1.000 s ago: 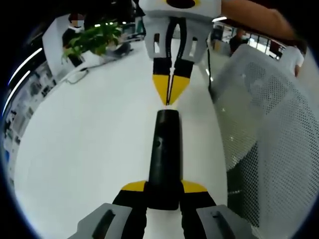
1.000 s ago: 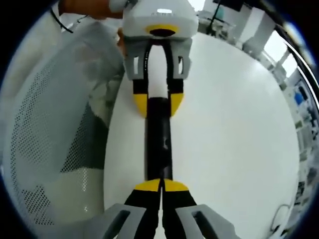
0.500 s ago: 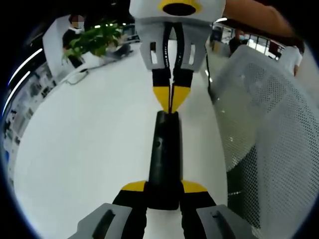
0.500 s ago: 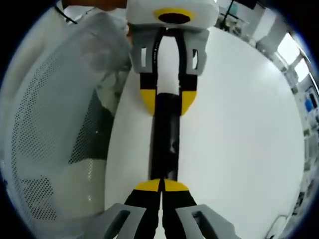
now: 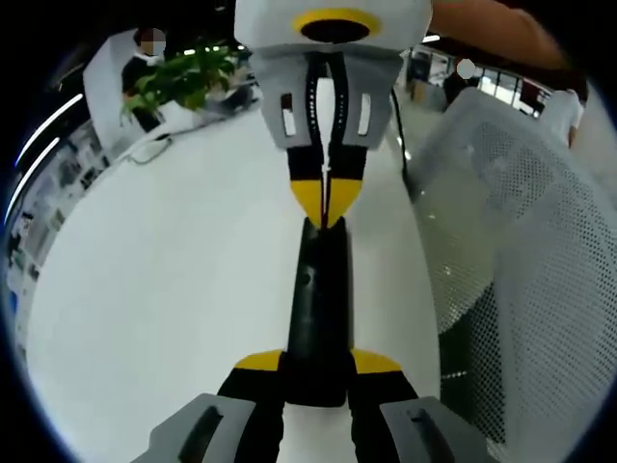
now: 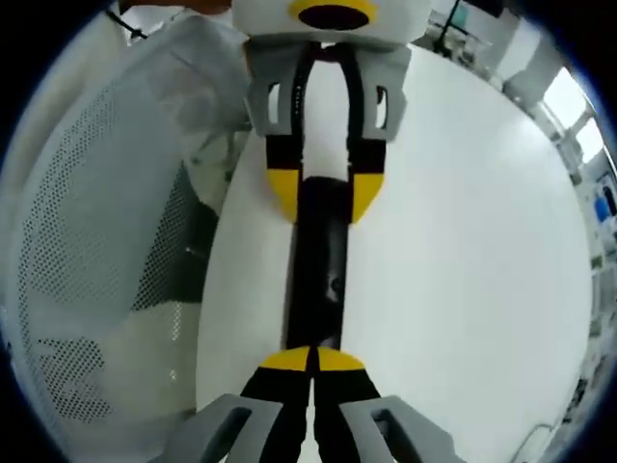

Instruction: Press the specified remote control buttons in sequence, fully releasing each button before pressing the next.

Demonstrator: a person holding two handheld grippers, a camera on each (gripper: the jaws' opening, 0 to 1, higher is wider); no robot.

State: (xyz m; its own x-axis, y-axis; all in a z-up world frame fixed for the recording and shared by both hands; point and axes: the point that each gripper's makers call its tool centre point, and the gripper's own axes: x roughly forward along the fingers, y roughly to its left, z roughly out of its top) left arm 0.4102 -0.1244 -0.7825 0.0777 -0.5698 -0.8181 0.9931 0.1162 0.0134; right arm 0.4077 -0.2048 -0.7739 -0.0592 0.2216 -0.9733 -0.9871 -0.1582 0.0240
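**Both grippers meet on the remote**

Left gripper (image 5: 318, 371) clamps the near end of the black remote control (image 5: 320, 289), its 2 yellow-tipped jaws one on each side. Facing it, the right gripper (image 5: 327, 207) has its jaws pressed together, tips touching the remote's far end. From the right gripper view, that closed gripper (image 6: 311, 362) meets the remote (image 6: 318, 275) above the white table (image 6: 463, 251), and the left gripper (image 6: 323, 198) holds the opposite end. A mesh chair back (image 5: 521, 260) stands beside the table.
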